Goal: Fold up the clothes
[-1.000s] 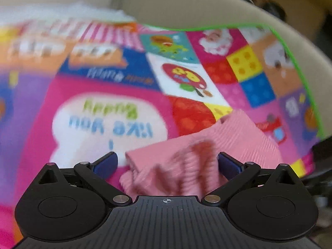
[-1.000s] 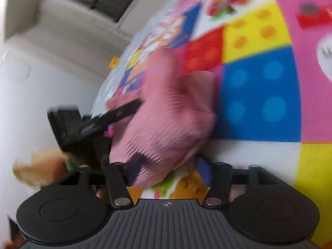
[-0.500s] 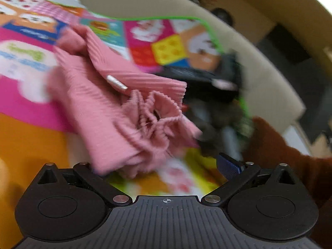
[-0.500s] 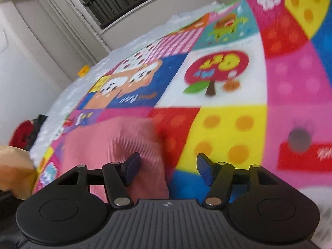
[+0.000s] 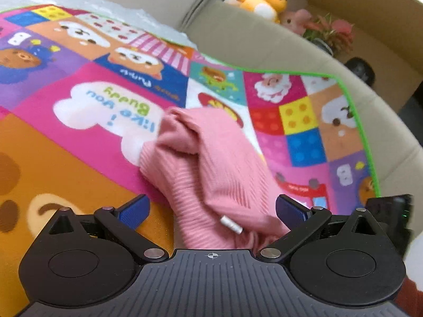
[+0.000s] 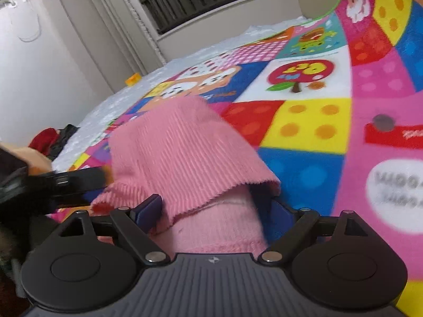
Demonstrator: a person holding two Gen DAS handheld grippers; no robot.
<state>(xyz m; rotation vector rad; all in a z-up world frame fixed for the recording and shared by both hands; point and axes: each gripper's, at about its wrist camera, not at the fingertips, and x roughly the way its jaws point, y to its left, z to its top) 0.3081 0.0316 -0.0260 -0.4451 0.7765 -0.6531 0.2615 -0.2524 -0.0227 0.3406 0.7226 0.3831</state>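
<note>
With both the left gripper [image 5: 211, 208] and right gripper [image 6: 214, 206] fingers spread apart around the bunched pink garment [image 5: 211, 163], closing at six o'clock may pinch several layers and fold it crooked on the play mat [image 5: 79, 158].

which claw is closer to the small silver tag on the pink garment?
Left. The left claw is open with the silver tag lying between its fingers. The right claw straddles another part of the pink garment; no tag shows there.

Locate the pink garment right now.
In the left wrist view the pink garment lies bunched on the play mat, between the open left gripper fingers; in the right wrist view it drapes between the right gripper fingers.
</note>
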